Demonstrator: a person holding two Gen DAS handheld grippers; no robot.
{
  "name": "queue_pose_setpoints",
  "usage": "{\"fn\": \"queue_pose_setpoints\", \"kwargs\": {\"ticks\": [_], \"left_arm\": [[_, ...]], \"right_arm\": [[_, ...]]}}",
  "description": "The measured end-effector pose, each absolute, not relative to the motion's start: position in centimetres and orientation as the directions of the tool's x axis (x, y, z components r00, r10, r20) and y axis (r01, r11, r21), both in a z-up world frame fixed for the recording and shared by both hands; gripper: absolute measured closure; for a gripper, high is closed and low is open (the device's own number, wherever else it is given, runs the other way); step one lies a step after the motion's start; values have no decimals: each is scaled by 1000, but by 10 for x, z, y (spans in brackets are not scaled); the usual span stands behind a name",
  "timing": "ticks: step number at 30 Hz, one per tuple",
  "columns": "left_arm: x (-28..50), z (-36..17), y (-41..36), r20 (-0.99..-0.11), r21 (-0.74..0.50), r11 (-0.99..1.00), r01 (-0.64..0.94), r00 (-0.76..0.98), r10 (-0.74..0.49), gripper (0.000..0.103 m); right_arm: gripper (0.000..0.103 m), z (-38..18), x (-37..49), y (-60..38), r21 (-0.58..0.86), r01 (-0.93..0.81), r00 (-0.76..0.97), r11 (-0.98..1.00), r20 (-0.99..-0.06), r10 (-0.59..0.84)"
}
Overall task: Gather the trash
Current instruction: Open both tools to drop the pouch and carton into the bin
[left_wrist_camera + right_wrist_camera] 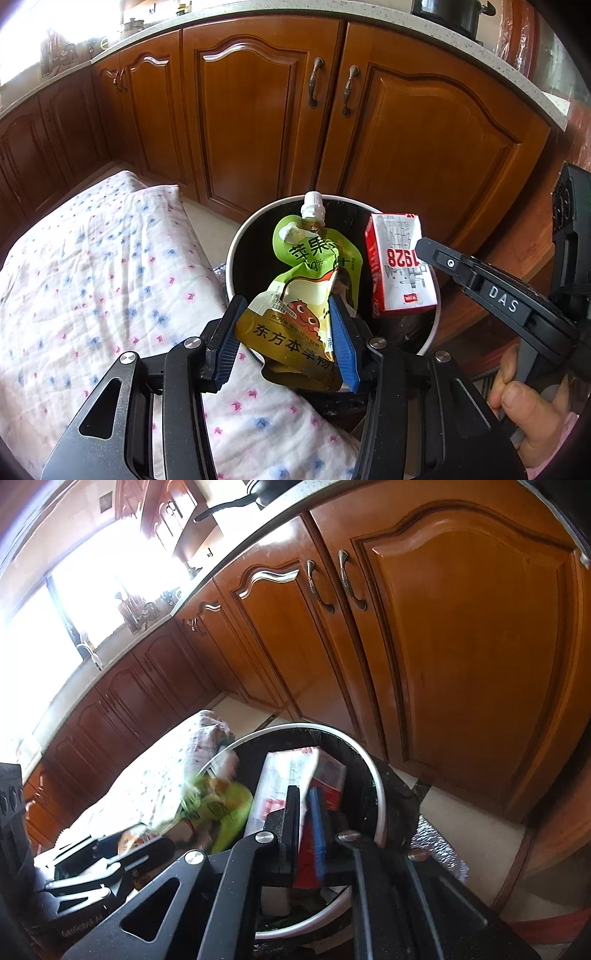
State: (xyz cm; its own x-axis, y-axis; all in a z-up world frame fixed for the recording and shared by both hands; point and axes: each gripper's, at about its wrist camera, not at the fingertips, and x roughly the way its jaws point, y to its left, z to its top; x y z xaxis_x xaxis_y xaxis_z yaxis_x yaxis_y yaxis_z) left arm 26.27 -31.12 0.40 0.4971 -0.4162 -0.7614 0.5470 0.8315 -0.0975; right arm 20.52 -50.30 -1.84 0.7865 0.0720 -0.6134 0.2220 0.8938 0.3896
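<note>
My left gripper is shut on a green and yellow drink pouch with a white cap, held over the round white-rimmed trash bin. My right gripper is shut on a red and white carton, also over the bin. In the left wrist view the carton hangs at the right of the pouch, with the right gripper's finger on it. The pouch shows blurred at the left in the right wrist view.
A floral quilted cloth covers a surface left of the bin. Brown wooden cabinet doors with metal handles stand close behind it. A counter with pots runs above. A tiled floor lies right of the bin.
</note>
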Motion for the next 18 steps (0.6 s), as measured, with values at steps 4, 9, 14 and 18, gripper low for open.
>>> {"fn": "queue_pose_setpoints", "kwargs": {"ticks": [4,9,14,18], "left_arm": [[263,5,-312,-769,-110,830,547,482,-420,54],[259,11,-305,-761,-130,833,537,485,-431,49],[247,22,-286,-738,-158,836,526,500,-454,49],[237,31,-265,-720,-191,837,513,506,-475,48]], "right_arm": [[81,-17,200,-505,412,218,797,885,-598,82],[60,-11,185,-503,445,209,818,871,-567,93],[47,-7,167,-492,465,191,835,864,-541,106],[37,-5,153,-474,465,169,841,869,-527,119]]}}
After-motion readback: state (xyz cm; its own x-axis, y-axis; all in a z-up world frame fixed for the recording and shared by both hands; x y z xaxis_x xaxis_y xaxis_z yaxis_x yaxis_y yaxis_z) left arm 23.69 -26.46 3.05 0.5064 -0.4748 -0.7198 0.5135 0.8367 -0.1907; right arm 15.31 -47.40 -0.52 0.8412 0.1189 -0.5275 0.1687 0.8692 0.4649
